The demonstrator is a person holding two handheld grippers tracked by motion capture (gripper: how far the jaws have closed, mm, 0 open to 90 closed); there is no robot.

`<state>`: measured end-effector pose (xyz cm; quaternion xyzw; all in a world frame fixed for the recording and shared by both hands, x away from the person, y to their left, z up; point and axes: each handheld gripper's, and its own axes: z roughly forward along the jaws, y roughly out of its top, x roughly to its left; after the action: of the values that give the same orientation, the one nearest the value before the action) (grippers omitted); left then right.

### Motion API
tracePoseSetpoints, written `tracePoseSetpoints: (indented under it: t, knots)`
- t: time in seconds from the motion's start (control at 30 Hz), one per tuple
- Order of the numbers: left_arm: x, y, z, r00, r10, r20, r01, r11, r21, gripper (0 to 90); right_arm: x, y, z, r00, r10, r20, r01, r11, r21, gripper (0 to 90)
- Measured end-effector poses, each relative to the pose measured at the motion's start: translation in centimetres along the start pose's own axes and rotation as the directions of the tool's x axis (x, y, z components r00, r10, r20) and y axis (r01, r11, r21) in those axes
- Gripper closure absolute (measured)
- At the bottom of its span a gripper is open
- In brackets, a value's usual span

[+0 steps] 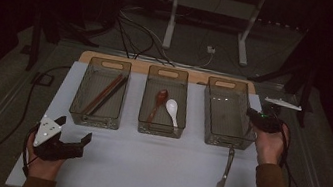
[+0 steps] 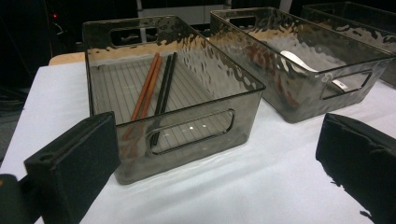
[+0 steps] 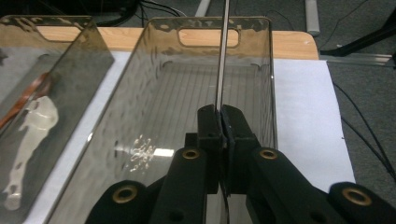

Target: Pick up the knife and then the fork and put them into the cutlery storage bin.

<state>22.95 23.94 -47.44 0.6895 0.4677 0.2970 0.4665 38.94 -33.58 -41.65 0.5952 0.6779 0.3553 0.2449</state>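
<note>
The knife (image 3: 222,51) is clamped between the jaws of the right gripper (image 3: 223,122), its thin metal edge rising over the empty right-hand bin (image 3: 261,70). The left gripper (image 1: 72,134) rests on the tabletop (image 1: 153,162) with its jaws apart, facing the left bin (image 2: 187,135) that holds chopsticks (image 2: 154,86). A white spoon (image 1: 172,110) lies in the middle bin (image 1: 160,129).

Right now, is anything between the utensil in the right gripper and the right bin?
Nothing visible. The right gripper is shut on a thin metal utensil that points out over the right bin, whose floor is bare. The white spoon lies in the next bin, out of the way.
</note>
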Motion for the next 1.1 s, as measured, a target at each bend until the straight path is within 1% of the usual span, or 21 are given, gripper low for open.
tracePoseSetpoints:
  t: [0.17, 0.33, 0.4, 0.5, 0.67, 0.87, 0.93, 1.03, 1.1]
  knots:
    - [0.0, 0.0, 0.0, 1.0000, -0.001, 0.000, 0.001, 1.0000, -0.001, 0.7, -0.1, 0.0, 0.9, 1.0000, 0.009, 0.002, -0.009, 1.000, 0.006, 87.8]
    - [0.0, 0.0, 0.0, 1.0000, -0.001, 0.001, 0.001, 1.0000, -0.001, 0.7, -0.2, -0.2, 1.7, 0.9999, 0.002, 0.010, -0.002, 1.000, 0.020, 87.8]
    - [0.0, 0.0, 0.0, 1.0000, -0.001, 0.000, 0.001, 1.0000, -0.001, 0.7, -0.3, -0.4, 2.0, 0.9999, 0.012, 0.010, -0.013, 0.999, 0.032, 87.8]
    - [0.0, 0.0, 0.0, 1.0000, -0.001, 0.001, 0.001, 1.0000, -0.001, 0.7, -0.2, -0.6, 2.4, 0.9998, 0.004, 0.018, -0.005, 0.999, 0.049, 87.7]
    - [0.0, 0.0, 0.0, 1.0000, -0.001, 0.001, 0.001, 1.0000, 0.000, 0.7, -0.3, -0.8, 3.2, 0.9996, 0.011, 0.026, -0.013, 0.998, 0.069, 87.7]
    - [0.0, 0.0, 0.0, 1.0000, -0.001, 0.002, 0.001, 1.0000, 0.000, 0.7, -0.3, -1.0, 4.1, 0.9992, 0.001, 0.041, -0.005, 0.995, 0.095, 87.6]
    - [0.0, 0.0, 0.0, 1.0000, 0.000, 0.002, 0.000, 1.0000, 0.000, 0.7, -0.2, -1.0, 4.3, 0.9991, 0.005, 0.043, -0.010, 0.994, 0.107, 87.6]
    - [0.0, 0.0, 0.0, 1.0000, 0.000, 0.001, 0.000, 1.0000, 0.001, 0.7, -0.1, -1.1, 4.7, 0.9984, -0.011, 0.056, 0.004, 0.992, 0.124, 87.5]
    - [0.0, 0.0, 0.0, 1.0000, -0.001, 0.002, 0.001, 1.0000, 0.001, 0.7, 0.0, -1.1, 4.9, 0.9981, -0.008, 0.061, -0.001, 0.991, 0.133, 86.9]
